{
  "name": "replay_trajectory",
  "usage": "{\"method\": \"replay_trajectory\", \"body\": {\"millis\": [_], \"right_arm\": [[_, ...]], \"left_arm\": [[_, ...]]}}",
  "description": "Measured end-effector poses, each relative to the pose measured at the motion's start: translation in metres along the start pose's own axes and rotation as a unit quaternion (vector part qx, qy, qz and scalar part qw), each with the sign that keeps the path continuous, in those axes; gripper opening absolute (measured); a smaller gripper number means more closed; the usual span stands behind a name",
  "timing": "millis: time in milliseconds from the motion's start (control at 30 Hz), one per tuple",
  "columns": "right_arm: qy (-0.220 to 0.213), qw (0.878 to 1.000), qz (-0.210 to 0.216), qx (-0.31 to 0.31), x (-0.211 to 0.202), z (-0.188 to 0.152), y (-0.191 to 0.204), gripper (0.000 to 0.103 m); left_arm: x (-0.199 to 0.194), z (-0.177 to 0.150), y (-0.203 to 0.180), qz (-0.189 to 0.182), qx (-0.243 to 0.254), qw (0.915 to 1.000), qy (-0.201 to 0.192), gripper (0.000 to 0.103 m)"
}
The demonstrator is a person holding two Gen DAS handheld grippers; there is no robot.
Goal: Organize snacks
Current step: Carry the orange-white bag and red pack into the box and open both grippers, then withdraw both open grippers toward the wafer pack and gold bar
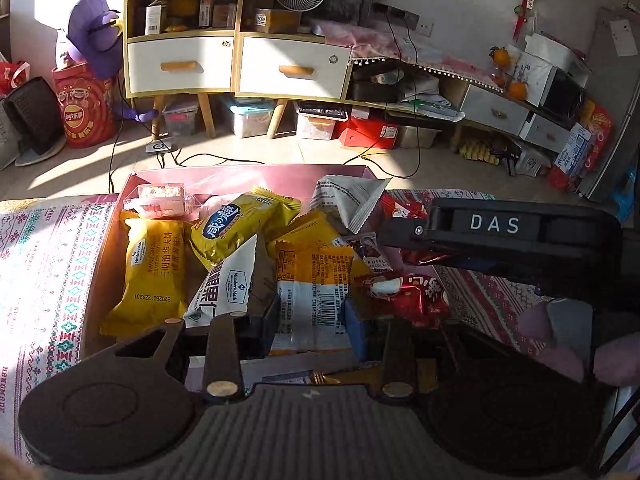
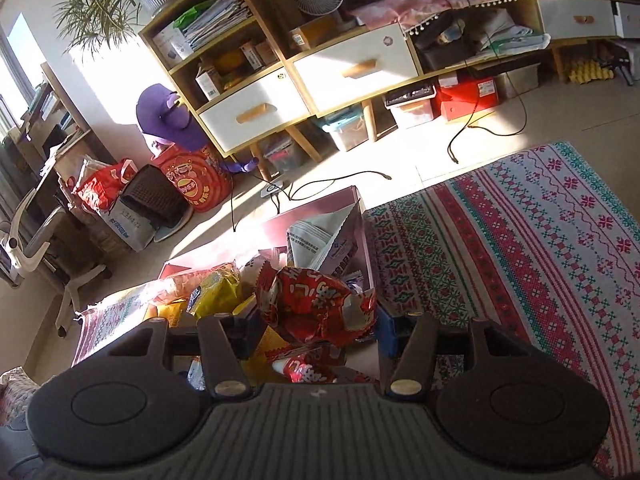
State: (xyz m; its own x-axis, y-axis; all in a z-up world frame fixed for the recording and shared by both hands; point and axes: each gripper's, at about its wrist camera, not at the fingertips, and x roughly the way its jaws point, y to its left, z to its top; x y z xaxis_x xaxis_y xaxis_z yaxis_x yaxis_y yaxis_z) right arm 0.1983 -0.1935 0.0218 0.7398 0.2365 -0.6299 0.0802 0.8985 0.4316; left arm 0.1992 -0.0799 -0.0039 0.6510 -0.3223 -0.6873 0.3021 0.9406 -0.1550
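Note:
A pink open box (image 1: 248, 172) on a patterned cloth holds several snack packets. My left gripper (image 1: 310, 326) is low over the box's near side, shut on a yellow-and-white packet with a barcode (image 1: 316, 300). A yellow waffle packet (image 1: 154, 264) lies at the box's left, and a white packet (image 1: 226, 284) beside my left finger. My right gripper (image 1: 400, 236) reaches in from the right. In the right wrist view that gripper (image 2: 318, 332) is shut on a crumpled red foil packet (image 2: 316, 304) above the box (image 2: 320, 208). Another red packet (image 2: 308, 370) lies below it.
The patterned cloth (image 2: 520, 260) stretches wide to the right of the box. Beyond it are the tiled floor with black cables (image 1: 380, 156), a wooden cabinet with white drawers (image 1: 180, 64), storage bins under it, and a red snack bucket (image 1: 84, 108) at the left.

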Motion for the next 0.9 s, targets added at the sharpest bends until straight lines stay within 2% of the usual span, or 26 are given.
{"method": "replay_trajectory", "body": {"millis": [133,233,500,900], "right_arm": [[-0.004,1.000,-0.005,-0.005,0.001,-0.001,0.000,0.057],[-0.004,1.000,-0.002,-0.002,0.000,0.000,-0.002,0.065],[-0.008,1.000,0.001,0.007,-0.007,0.002,-0.002,0.075],[-0.005,0.999,-0.017,-0.037,-0.029,-0.006,0.003,0.086]], "left_arm": [[0.001,-0.001,0.000,-0.006,0.002,1.0000,-0.006,0.042],[0.002,-0.001,-0.004,-0.009,0.003,0.9999,-0.009,0.044],[-0.004,-0.003,-0.008,-0.023,0.012,0.9996,-0.005,0.065],[-0.026,-0.012,-0.007,-0.021,0.014,0.9997,-0.004,0.083]]}}
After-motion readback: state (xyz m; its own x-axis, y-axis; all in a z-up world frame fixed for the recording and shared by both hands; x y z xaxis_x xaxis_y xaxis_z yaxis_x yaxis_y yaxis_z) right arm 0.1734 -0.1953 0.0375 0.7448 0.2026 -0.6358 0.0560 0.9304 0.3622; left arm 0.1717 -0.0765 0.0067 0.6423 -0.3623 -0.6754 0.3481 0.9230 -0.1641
